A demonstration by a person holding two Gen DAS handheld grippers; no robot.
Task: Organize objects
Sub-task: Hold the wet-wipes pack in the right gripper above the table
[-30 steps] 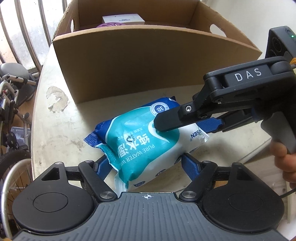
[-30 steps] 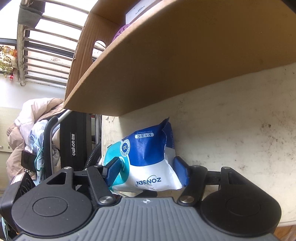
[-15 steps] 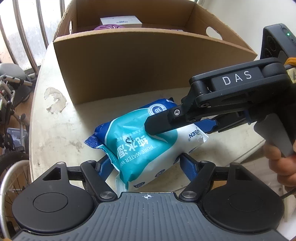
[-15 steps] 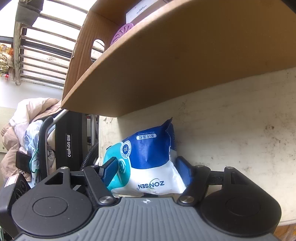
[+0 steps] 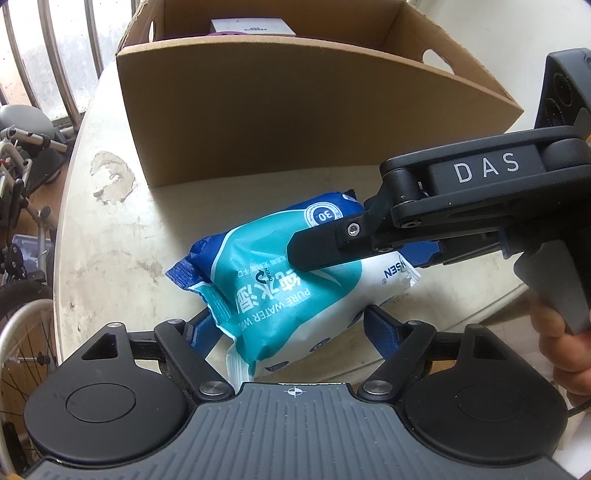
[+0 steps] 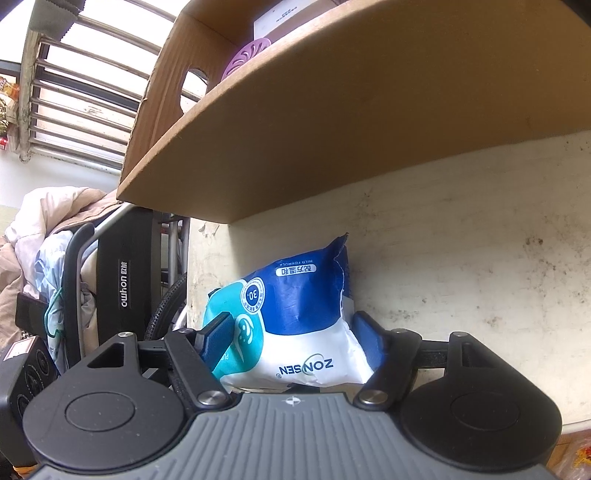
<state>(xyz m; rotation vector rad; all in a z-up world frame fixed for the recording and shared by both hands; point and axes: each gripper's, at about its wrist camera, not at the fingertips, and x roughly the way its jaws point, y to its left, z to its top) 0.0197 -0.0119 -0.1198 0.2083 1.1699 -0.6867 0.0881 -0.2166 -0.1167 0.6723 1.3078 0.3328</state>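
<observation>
A blue, teal and white pack of wet wipes [image 5: 291, 288] lies in front of an open cardboard box [image 5: 280, 110]. My left gripper [image 5: 291, 328] is shut on the pack's near end. My right gripper [image 6: 291, 336] comes in from the right and is shut on the pack's white end [image 6: 295, 325]; its upper finger [image 5: 325, 247] lies across the pack's top. The pack seems raised a little off the table [image 5: 99, 236]. Inside the box I see a white carton [image 5: 249, 26] and a purple disc [image 6: 245, 59].
The box wall stands close behind the pack. The round table's left edge drops off to a wheelchair and bicycle parts [image 5: 22, 206]. Window bars [image 5: 55, 48] are beyond. A folded black frame and piled clothes [image 6: 55, 258] stand past the table in the right wrist view.
Both grippers have kept their hold on the pack and risen slightly with it; more of the box's inside shows over its near wall.
</observation>
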